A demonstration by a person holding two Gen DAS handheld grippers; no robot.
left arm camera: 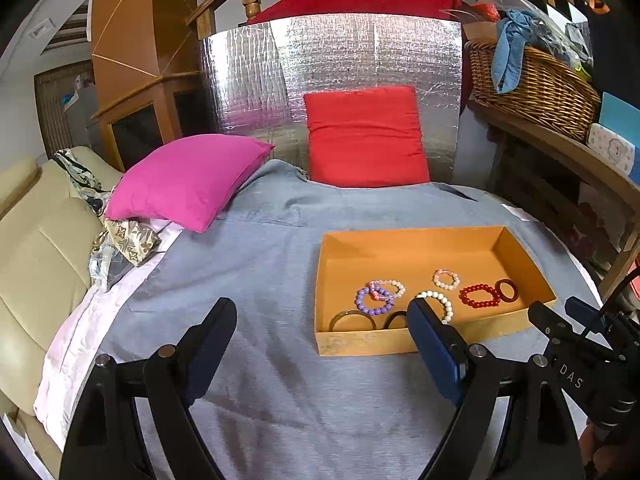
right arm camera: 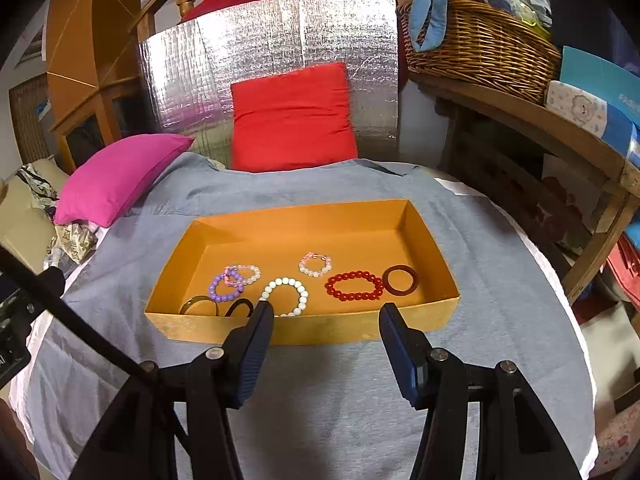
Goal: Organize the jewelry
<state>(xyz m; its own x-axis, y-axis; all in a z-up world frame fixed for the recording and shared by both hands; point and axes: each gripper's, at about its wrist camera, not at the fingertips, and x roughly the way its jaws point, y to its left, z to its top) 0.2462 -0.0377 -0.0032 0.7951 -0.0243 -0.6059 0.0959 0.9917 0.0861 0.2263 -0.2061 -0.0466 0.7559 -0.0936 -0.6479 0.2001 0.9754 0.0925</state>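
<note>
Inside an orange cardboard tray [right arm camera: 304, 330] on a grey blanket [right arm camera: 320, 400] lie eight pieces of jewelry: a white bead bracelet [right arm camera: 303, 293] near the front wall, a red bead bracelet [right arm camera: 354, 286] at its 3 o'clock, and a dark red bangle [right arm camera: 400, 279] just beside that, at the tray's right end. At 12 o'clock from the red beads sits a small pink-and-white bracelet [right arm camera: 315, 265]. Toward the left end, a purple bead bracelet [right arm camera: 225, 288] overlaps a pale pink bracelet [right arm camera: 242, 273]. Two bangles at the tray's 7 o'clock corner, an olive bangle [right arm camera: 199, 305] and a black bangle [right arm camera: 239, 307], are half hidden behind the front wall.

The right gripper [right arm camera: 326, 312] hovers tilted down at the tray's near edge, jaws spread with nothing between them. The left gripper [left arm camera: 322, 310] is pitched down over bare blanket at the tray's 9 o'clock, jaws spread wider and empty; its right finger [left arm camera: 434, 344] covers part of the white bracelet and black bangle.

Only the left wrist view shows a beige sofa [left arm camera: 36, 248] and the other gripper's body at its right edge. Behind the tray stand a red cushion [right arm camera: 292, 118], a pink cushion [right arm camera: 120, 176] and a silver foil panel [right arm camera: 260, 40]; a wicker basket [right arm camera: 480, 48] sits at 2 o'clock, cut off by the frame.
</note>
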